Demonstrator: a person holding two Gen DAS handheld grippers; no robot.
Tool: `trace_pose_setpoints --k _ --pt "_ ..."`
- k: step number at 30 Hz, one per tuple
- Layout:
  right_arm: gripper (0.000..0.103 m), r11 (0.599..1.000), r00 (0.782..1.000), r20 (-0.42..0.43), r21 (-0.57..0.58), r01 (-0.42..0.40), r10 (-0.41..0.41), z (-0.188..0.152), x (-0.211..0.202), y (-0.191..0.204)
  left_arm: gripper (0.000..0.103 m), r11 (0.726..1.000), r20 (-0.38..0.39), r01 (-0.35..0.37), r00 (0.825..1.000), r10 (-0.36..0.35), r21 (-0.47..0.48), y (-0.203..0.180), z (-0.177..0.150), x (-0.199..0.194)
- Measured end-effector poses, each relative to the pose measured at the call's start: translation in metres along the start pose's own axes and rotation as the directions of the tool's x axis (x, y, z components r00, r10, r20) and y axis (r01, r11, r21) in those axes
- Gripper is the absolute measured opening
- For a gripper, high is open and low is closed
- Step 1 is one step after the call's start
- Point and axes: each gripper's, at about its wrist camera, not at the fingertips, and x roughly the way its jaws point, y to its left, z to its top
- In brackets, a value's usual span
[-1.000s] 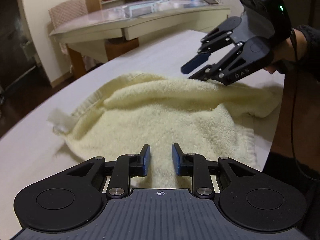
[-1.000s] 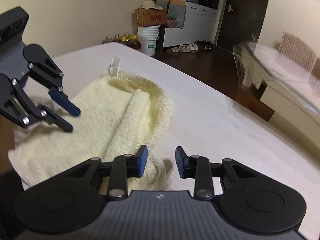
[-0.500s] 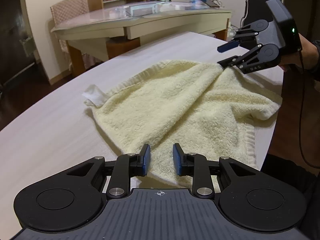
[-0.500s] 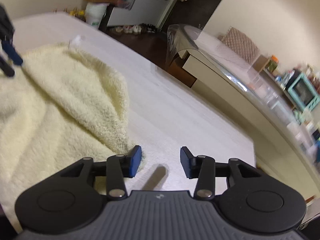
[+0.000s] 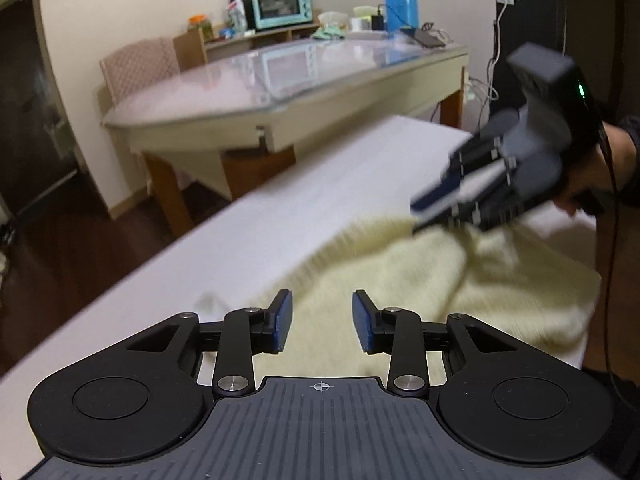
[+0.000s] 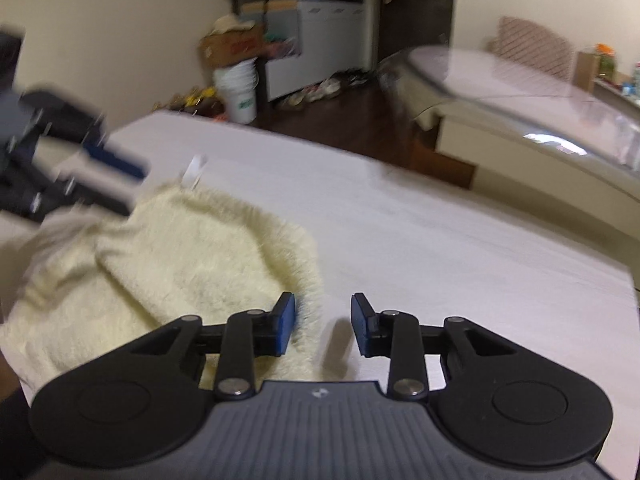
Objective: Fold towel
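Well, both grippers, left (image 5: 322,322) and right (image 6: 323,328), gape empty over the soft, floppy towel (image 6: 180,248); grab corners.

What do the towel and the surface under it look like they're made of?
Towel: pale yellow terry cloth by the look, with a fuzzy, looped pile and a fringed edge. Table surface: a white matte covering, probably cloth or textured plastic, given faint fine lines across it; motion blur leaves it open.

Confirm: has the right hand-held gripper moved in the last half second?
Yes. In the left wrist view the right hand-held gripper sits lower against the glass-topped table, down at the towel.
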Motion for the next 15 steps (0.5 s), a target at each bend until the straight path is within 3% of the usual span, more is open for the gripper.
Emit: trace_pose_setpoints --k 1,4,9,12,15 --pt "0.004 0.999 1.000 0.009 -0.042 0.017 -0.016 0.002 -0.001 0.006 0.038 1.000 0.008 0.001 1.000 -0.001 0.005 0.000 0.005 0.004" --pt "0.004 0.984 0.997 0.041 -0.167 0.069 -0.063 0.008 -0.004 0.025 0.045 1.000 0.028 -0.003 1.000 0.003 0.006 0.000 0.014 0.011" --pt "0.004 0.919 0.987 0.104 -0.363 0.156 -0.127 0.019 -0.009 0.057 0.046 0.999 0.047 -0.015 0.999 0.017 -0.036 0.005 0.014 0.016" --pt "0.005 0.913 0.997 0.068 -0.403 0.068 -0.044 0.017 -0.013 0.067 0.048 0.997 0.046 -0.017 0.999 0.020 -0.072 0.011 0.008 0.015" --pt "0.013 0.917 0.999 0.012 -0.396 -0.039 0.048 0.011 -0.016 0.074 0.048 0.997 0.027 -0.012 1.000 0.014 -0.080 0.013 0.001 0.017"
